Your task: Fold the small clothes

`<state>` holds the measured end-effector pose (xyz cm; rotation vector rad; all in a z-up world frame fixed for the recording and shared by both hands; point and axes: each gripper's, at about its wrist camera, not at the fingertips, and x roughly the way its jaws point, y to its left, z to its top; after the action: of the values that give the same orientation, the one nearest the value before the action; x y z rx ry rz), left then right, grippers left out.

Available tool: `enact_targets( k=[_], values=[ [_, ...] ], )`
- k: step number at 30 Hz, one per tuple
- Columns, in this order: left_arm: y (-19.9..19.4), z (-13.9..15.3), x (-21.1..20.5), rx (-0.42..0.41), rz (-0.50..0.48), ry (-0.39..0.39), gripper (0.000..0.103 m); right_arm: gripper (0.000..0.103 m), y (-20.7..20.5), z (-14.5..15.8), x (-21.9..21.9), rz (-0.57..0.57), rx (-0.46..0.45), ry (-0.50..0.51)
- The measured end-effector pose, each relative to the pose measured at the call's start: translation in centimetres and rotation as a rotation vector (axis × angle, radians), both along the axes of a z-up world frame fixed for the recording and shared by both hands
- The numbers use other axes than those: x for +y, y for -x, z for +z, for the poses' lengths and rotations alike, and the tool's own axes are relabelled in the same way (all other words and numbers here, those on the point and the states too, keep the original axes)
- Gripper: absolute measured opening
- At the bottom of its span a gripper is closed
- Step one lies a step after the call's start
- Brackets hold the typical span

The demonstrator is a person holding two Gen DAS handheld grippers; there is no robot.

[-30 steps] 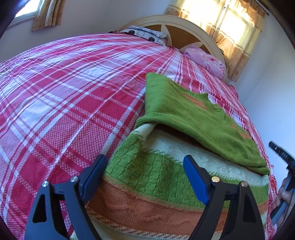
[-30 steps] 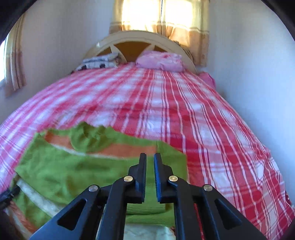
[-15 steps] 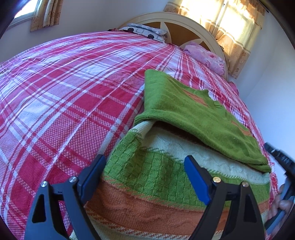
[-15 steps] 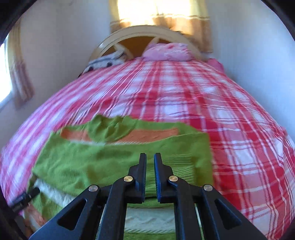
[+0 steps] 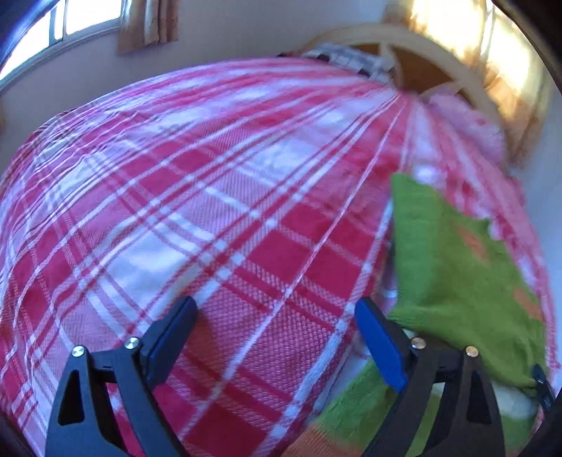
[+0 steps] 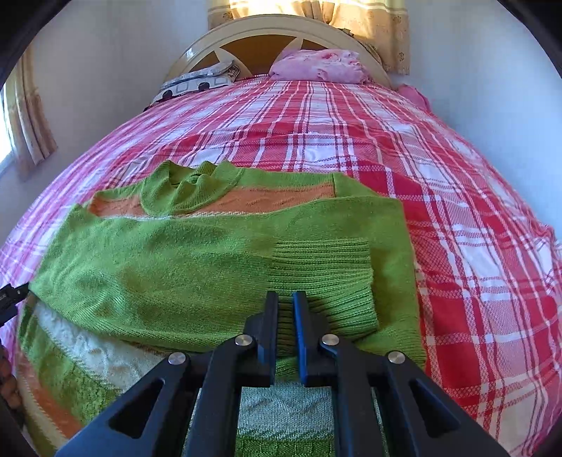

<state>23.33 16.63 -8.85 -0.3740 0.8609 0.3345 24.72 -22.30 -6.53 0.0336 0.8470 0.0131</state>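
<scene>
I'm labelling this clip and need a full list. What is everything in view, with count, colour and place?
sweater: one, green with orange and cream bands, near end of the bed, both sleeves folded across the body
bedspread: one, red, pink and white plaid, covering the bed
pink pillow: one, at the headboard
patterned pillow: one, grey and white, left of the pink one
headboard: one, cream with brown panels, far end
curtains: yellow-beige, behind the headboard and at a side window
left gripper: black, blue pads, open over bare bedspread beside the sweater
right gripper: black, shut with nothing held, over the ribbed cuff
</scene>
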Motion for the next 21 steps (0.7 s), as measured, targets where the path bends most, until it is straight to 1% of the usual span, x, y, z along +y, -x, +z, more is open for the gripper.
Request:
enact_targets(
  k=[3,4,6,7,8,9,10,11,13,15,17,19,21],
  values=[
    [0.5,0.4,0.1,0.016,-0.079,-0.068,0.094,0.009,-0.1,-0.2,-0.5,0.001,0.001,-0.029],
    [0.6,0.3,0.2,0.026,-0.113,-0.077,0.094,0.009,-0.2,-0.2,-0.7,0.001,0.002,-0.04],
    [0.2,-0.3,0.1,0.068,-0.205,-0.048,0.094,0.009,-0.2,-0.2,-1.0,0.001,0.002,-0.059],
    [-0.2,-0.3,0.0,0.078,-0.23,-0.062,0.094,0.009,-0.2,-0.2,-1.0,0.001,0.001,-0.06],
    [-0.3,-0.3,-0.6,0.078,-0.262,-0.094,0.094,0.009,-0.2,-0.2,-0.9,0.001,0.001,-0.056],
    [-0.6,-0.3,-1.1,0.075,-0.308,-0.105,0.094,0.009,-0.2,-0.2,-0.9,0.001,0.002,-0.047],
    [-0.9,-0.3,-1.7,0.071,-0.355,-0.098,0.094,0.009,-0.2,-0.2,-0.8,0.001,0.002,-0.04],
    [-1.2,-0.3,-2.2,0.065,-0.387,-0.11,0.094,0.009,-0.2,-0.2,-0.8,0.001,0.001,-0.036],
    [-1.9,-0.6,-3.0,0.069,-0.425,-0.153,0.094,0.009,-0.2,-0.2,-0.7,0.002,0.002,-0.037],
    [-2.6,-0.7,-3.5,0.066,-0.461,-0.172,0.094,0.009,-0.2,-0.2,-0.7,0.002,0.002,-0.042],
    [-3.5,-0.6,-3.5,0.069,-0.477,-0.159,0.094,0.009,-0.2,-0.2,-0.8,0.002,0.002,-0.051],
    [-4.4,-0.6,-3.6,0.075,-0.469,-0.145,0.096,0.009,-0.2,-0.2,-0.9,0.001,0.003,-0.057],
    [-4.4,-0.2,-3.8,0.073,-0.471,-0.116,0.096,0.009,-0.3,-0.2,-1.0,0.001,0.002,-0.06]
  ],
)
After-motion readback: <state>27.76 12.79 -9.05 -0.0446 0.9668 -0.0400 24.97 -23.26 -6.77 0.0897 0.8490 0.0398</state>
